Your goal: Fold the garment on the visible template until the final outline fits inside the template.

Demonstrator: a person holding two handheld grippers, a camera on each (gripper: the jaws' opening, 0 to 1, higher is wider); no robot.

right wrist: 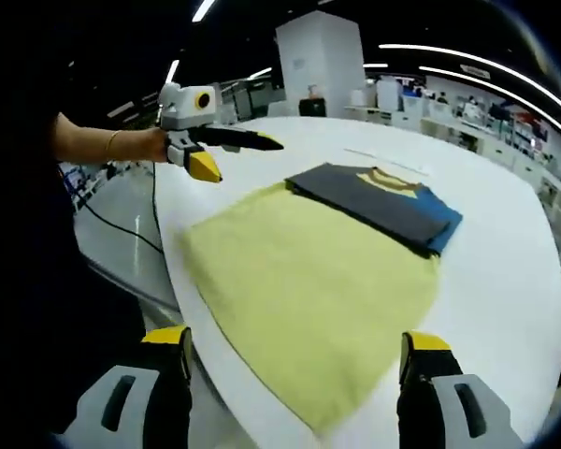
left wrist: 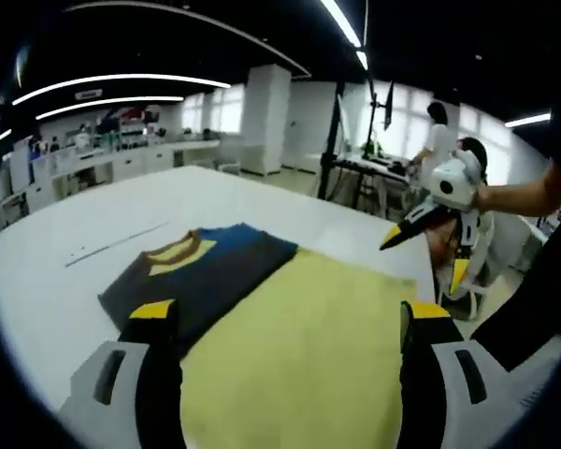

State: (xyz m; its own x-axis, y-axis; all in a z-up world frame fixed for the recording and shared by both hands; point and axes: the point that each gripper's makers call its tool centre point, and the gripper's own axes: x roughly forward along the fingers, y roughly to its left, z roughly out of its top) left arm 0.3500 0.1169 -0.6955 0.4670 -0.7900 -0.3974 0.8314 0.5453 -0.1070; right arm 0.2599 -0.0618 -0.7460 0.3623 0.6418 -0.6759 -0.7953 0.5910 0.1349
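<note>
A folded garment [left wrist: 210,271], dark grey and blue with a yellow collar, lies on the white table [left wrist: 47,281] along one edge of the yellow template sheet [left wrist: 309,355]. My left gripper [left wrist: 290,318] hovers open over the near part of the sheet, with nothing between its jaws. The right gripper [left wrist: 421,260], held by a hand, hangs in the air past the sheet's right side. In the right gripper view the garment [right wrist: 379,201] lies at the far end of the template [right wrist: 299,281]. My right gripper [right wrist: 296,341] is open above the sheet's near corner. The left gripper [right wrist: 246,161] hovers open at the left.
A thin line [left wrist: 117,245] runs across the table beyond the garment. The table's rounded edge [right wrist: 182,281] passes close to the template. People [left wrist: 439,140] stand by desks and a tripod at the back. A cable [right wrist: 122,224] lies on the floor.
</note>
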